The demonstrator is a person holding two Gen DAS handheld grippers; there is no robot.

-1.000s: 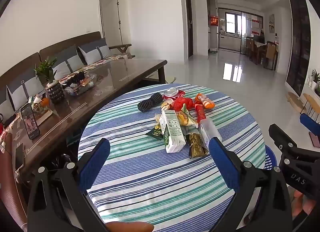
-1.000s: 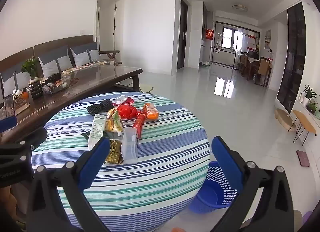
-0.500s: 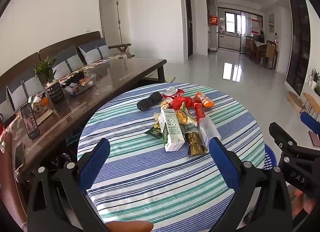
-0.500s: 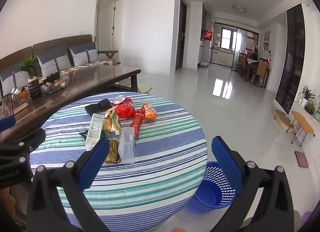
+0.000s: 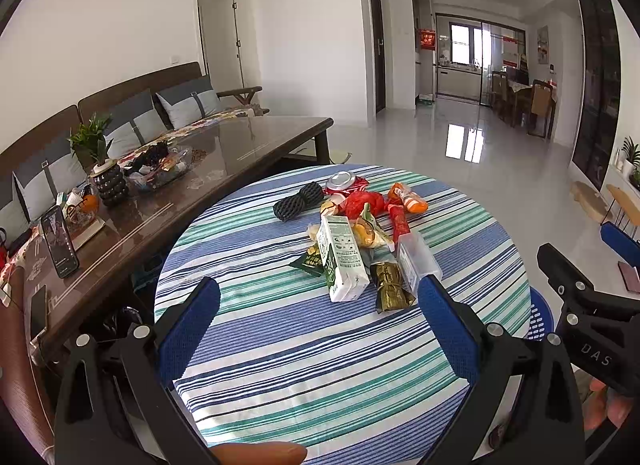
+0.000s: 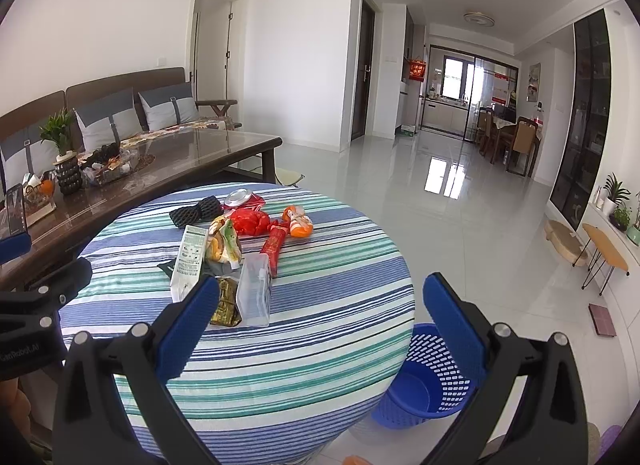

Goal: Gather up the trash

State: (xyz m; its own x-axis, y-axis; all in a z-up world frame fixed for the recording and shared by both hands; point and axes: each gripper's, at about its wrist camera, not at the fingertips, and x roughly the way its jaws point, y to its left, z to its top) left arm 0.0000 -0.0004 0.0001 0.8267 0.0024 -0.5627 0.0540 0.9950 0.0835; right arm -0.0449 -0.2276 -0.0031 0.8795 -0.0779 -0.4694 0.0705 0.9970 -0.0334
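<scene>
A pile of trash lies on the round striped table (image 5: 304, 365): a white and green milk carton (image 5: 342, 261), a clear plastic box (image 5: 416, 259), a gold wrapper (image 5: 390, 291), a red bag (image 5: 360, 203), an orange bottle (image 5: 408, 197), a crushed can (image 5: 342, 181) and a black net (image 5: 298, 201). The carton (image 6: 189, 257) and box (image 6: 254, 289) also show in the right wrist view. My left gripper (image 5: 320, 329) is open and empty, short of the pile. My right gripper (image 6: 320, 325) is open and empty above the table's right edge. A blue basket (image 6: 424, 381) stands on the floor at the right.
A long dark glass-topped table (image 5: 200, 169) with a plant, a bowl and a phone stands at the left, with a sofa behind it. Open tiled floor (image 6: 460, 205) stretches beyond the round table. A small side table (image 6: 604, 253) stands at the far right.
Both grippers have drifted slightly; the view of the pile shifts a little lower and leftward. Both stay open and empty. The trash has not moved.
</scene>
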